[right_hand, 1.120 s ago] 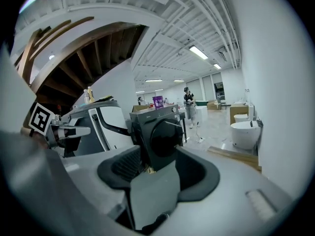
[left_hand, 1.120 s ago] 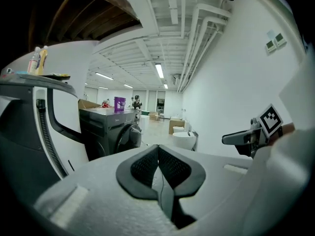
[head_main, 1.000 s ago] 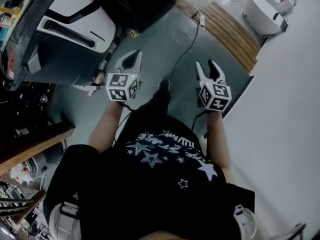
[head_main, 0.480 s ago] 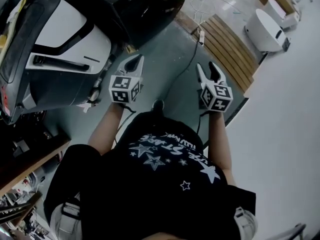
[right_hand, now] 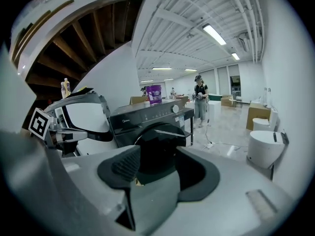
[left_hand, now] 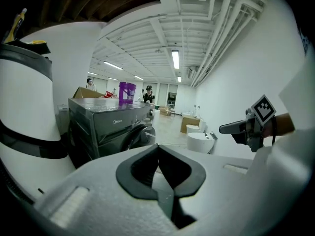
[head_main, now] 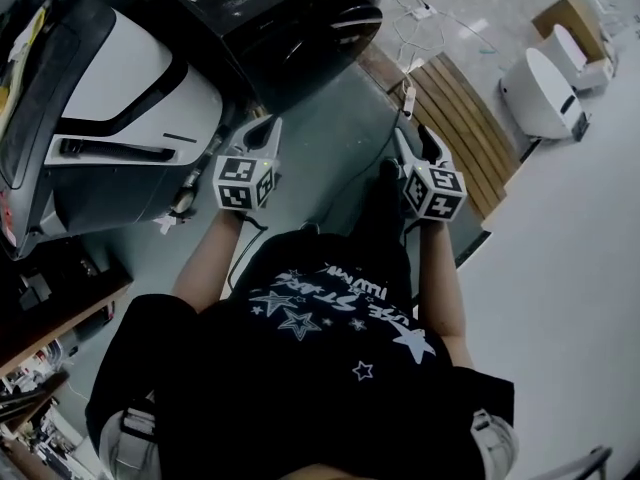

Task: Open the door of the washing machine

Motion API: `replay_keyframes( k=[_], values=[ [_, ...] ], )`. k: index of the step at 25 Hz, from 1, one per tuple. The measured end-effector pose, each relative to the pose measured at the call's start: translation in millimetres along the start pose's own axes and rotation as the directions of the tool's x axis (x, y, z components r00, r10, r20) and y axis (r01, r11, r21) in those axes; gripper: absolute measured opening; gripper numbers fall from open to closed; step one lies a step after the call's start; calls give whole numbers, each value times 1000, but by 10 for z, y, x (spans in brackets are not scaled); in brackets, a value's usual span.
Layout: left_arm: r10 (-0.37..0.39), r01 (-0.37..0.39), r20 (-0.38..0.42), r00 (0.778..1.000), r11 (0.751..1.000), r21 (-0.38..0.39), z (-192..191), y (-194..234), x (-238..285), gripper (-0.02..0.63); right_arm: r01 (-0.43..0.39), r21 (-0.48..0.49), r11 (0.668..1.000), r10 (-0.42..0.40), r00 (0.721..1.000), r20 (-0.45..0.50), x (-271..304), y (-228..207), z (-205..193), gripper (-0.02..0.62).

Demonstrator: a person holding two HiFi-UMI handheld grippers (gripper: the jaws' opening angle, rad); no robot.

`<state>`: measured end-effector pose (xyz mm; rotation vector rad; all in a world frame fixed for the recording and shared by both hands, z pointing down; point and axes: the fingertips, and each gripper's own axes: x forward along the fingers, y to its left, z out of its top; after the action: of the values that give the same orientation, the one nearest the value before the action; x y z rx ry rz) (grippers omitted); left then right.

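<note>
Framing washing machine door [right_hand: 162, 136]: right tool [right_hand: 160, 167], jaws apart.

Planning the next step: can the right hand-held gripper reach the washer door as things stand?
Likely yes, once brought closer: the right hand-held gripper is open and empty, the door faces it, and only floor lies between them.

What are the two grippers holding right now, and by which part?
Nothing is held. The left gripper is shut on air; the right gripper is open and empty, with the washing machine door ahead of it, untouched.
</note>
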<state>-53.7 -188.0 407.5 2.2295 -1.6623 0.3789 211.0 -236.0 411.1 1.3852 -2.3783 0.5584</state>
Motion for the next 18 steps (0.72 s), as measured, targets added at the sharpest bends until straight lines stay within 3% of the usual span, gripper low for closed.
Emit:
replay_keyframes(
  k=[8,13,18],
  values=[
    [189,-190,-40,981,981,-35,200,73,817,11,-160,-117,980,154,986,-65,1118,-653,422,227],
    [291,-296,-75,954,953,-67,395,-5,1188,11,-296,-158,942,271,949,-160,1736,-946,579,227],
    [378,-388,-106,920,916,-99,498,27,1496,11,-383,-205,901,334,913,-235,2277,-1189,703,227]
  ],
)
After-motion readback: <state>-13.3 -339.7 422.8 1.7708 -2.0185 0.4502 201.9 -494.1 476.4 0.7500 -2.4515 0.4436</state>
